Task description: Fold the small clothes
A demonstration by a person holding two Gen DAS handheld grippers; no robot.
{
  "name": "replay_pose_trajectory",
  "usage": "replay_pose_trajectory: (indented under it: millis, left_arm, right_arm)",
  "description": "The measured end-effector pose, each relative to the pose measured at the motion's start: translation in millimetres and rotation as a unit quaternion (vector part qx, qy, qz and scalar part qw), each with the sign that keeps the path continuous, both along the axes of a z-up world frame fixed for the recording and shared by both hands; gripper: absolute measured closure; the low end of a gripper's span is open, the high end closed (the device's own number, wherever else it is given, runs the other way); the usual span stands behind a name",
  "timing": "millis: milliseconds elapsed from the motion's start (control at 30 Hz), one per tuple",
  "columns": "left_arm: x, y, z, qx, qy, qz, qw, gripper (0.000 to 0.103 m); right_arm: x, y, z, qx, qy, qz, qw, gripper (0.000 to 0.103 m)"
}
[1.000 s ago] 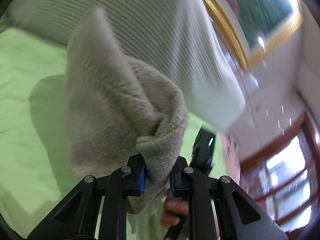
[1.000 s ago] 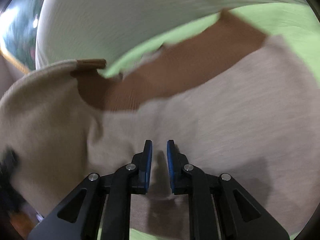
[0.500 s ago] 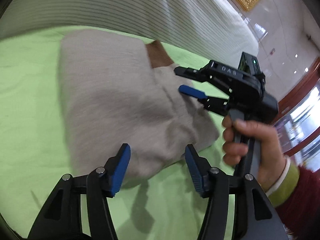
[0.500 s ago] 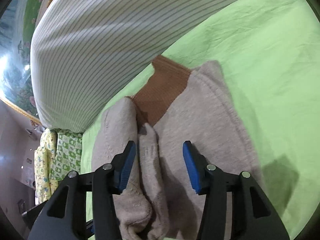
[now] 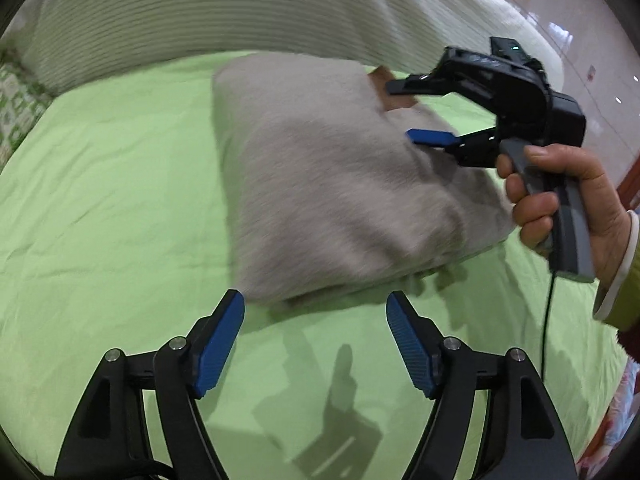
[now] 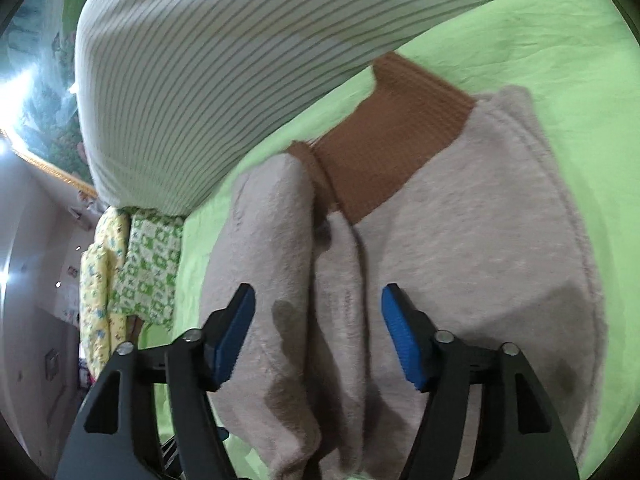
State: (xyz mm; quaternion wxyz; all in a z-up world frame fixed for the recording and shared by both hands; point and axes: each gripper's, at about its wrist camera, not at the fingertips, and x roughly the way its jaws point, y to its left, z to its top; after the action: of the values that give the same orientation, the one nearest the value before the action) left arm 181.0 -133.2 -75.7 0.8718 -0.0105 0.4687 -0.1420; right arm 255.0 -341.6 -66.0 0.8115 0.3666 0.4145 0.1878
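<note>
Left wrist view: both claws, left claw [image 5: 314,338] at the bottom and right claw [image 5: 408,114] at right, gape empty beside a folded beige sweater [image 5: 340,184] on a green bed [image 5: 112,208].

Garment [image 5: 340,200] motion-blurred, cuff [image 5: 390,92] half hidden.

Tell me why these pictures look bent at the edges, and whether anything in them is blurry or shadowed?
Both views are fisheye, so the striped bedding bulges and the corners go black. In the left wrist view the beige garment is smeared by motion blur, and hand-held gripper shadows fall on the green sheet. In the right wrist view a window glares at the left edge, and the garment's brown ribbed band looks fairly sharp.
</note>
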Motion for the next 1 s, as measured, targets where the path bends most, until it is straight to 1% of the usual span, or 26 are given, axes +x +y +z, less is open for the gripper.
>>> replay_pose_trajectory:
  millis: [33, 133, 200, 267, 333, 367, 400, 433, 467, 500, 633, 733, 800, 867, 933, 967, 1000]
  left_arm:
    - [-5, 7, -3, 0.001, 0.006, 0.003, 1.0000, 0.028]
    - [0, 16, -16, 0.016, 0.018, 0.019, 0.9995, 0.028]
    - [11, 17, -23, 0.021, 0.021, 0.031, 0.9991, 0.028]
    - [19, 16, -27, 0.021, 0.022, 0.033, 0.9990, 0.028]
    - [29, 13, -31, 0.027, 0.021, 0.037, 0.9987, 0.028]
    - [32, 12, -31, 0.024, 0.022, 0.036, 0.9988, 0.028]
    - [34, 12, -30, 0.020, 0.022, 0.036, 0.9989, 0.028]
    - [36, 12, -29, 0.017, 0.021, 0.036, 0.9990, 0.028]
    - [37, 12, -29, 0.016, 0.021, 0.036, 0.9990, 0.029]
    - [38, 11, -29, 0.015, 0.021, 0.034, 0.9991, 0.029]
    - [40, 9, -27, 0.003, 0.025, 0.029, 0.9993, 0.031]
    - [40, 4, -20, -0.008, 0.023, 0.021, 0.9995, 0.033]
    - [39, -1, -15, -0.011, 0.016, 0.014, 0.9997, 0.033]
    - [40, -4, -11, -0.013, 0.012, 0.010, 0.9998, 0.037]
    - [40, -3, -11, -0.013, 0.014, 0.007, 0.9998, 0.038]
    - [40, -3, -12, -0.013, 0.015, 0.005, 0.9998, 0.040]
    - [39, -2, -13, -0.015, 0.017, 0.002, 0.9997, 0.040]
  right_arm:
    - [1, 1, -1, 0.001, 0.000, 0.007, 1.000, 0.029]
    - [5, 6, -2, 0.000, 0.002, 0.030, 1.000, 0.028]
    - [9, 11, -2, -0.004, 0.003, 0.044, 0.999, 0.028]
    - [12, 15, -1, -0.012, 0.001, 0.055, 0.998, 0.027]
    - [14, 19, 0, -0.028, -0.003, 0.064, 0.998, 0.029]
    - [16, 22, 0, -0.038, 0.000, 0.069, 0.997, 0.038]
    - [18, 25, 0, -0.047, 0.000, 0.076, 0.996, 0.053]
    - [19, 28, 0, -0.057, 0.002, 0.083, 0.995, 0.059]
    - [20, 30, 1, -0.075, 0.006, 0.087, 0.993, 0.077]
    - [20, 29, 3, -0.084, 0.004, 0.086, 0.993, 0.087]
    - [17, 17, 21, -0.075, -0.016, 0.071, 0.995, 0.090]
    - [11, 5, 52, -0.073, -0.050, 0.057, 0.994, 0.091]
    - [4, -6, 76, -0.080, -0.075, 0.046, 0.993, 0.091]
    - [-1, -17, 87, -0.093, -0.081, 0.037, 0.992, 0.091]
    - [-8, -33, 86, -0.106, -0.077, 0.020, 0.991, 0.091]
    - [-9, -41, 81, -0.112, -0.068, 0.011, 0.991, 0.091]
    - [-11, -52, 69, -0.119, -0.050, -0.003, 0.992, 0.091]
